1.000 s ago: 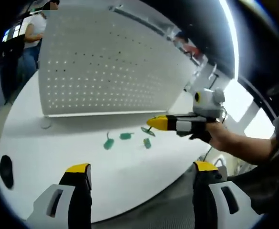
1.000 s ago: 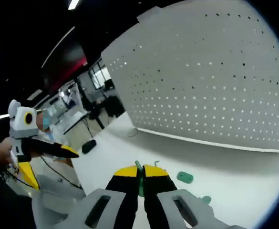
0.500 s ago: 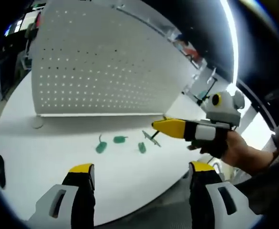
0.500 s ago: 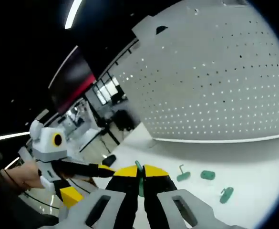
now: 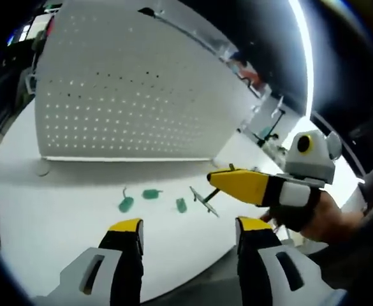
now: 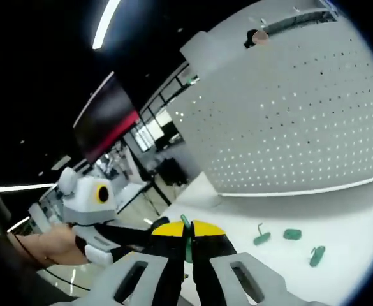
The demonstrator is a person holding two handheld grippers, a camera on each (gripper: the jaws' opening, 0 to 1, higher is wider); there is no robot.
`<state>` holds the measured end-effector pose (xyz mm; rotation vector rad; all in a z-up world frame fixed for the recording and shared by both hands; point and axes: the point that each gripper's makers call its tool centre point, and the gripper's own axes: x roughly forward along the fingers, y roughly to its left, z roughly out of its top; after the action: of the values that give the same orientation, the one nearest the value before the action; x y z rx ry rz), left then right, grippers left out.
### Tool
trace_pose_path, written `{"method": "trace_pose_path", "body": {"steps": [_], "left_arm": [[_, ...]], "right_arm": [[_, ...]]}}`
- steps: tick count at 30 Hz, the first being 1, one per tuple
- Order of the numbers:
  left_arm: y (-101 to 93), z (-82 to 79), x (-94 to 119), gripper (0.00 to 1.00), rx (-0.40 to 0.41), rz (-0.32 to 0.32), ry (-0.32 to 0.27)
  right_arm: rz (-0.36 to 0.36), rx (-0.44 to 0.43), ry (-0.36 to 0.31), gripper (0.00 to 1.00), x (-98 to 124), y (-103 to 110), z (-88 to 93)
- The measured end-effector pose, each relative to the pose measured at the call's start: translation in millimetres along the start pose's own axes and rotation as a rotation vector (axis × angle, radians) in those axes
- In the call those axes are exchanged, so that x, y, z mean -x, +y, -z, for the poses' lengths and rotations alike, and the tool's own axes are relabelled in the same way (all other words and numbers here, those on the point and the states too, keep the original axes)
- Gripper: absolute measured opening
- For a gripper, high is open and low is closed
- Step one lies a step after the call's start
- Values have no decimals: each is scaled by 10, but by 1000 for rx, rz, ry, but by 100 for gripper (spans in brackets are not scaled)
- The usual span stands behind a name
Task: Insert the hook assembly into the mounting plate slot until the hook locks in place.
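Right gripper [image 5: 213, 178], yellow-tipped, jaws clenched on thin green metal hook assembly [image 5: 202, 200], held in air above white table [image 5: 58, 217]. In right gripper view, hook [image 6: 186, 237] pinched between yellow tips. Left gripper [image 5: 187, 228] released, jaws wide apart, nothing between them. Large white perforated mounting plate [image 5: 129, 95] upright on table behind. Three small green plastic hooks [image 5: 149, 194] lie on table near plate's foot, well apart from held hook.
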<state>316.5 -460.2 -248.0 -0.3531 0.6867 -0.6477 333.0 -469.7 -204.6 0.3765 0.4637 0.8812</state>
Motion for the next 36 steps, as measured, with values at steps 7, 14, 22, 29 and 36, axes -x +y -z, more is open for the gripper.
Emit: {"method": "trace_pose_path", "body": {"steps": [7,14,22,29,36], "left_arm": [[-44,-69,39,44,24,29,-33],[-114,-113,51,33,31,56,-64],[-177,-192,101,19,109,113,-120],[-239,-222,117,7,153,156,-139],[-238,-203,109,5,140,149,-123]], "right_arm": [[-7,18,-34,0,43,130,-50],[-8,47,-60,0,45,188,-87],[-10,166,-83,0,58,290,-84],[-5,202,-82,0,51,287,-96],[-4,218,-74,0,50,278,-79]]}}
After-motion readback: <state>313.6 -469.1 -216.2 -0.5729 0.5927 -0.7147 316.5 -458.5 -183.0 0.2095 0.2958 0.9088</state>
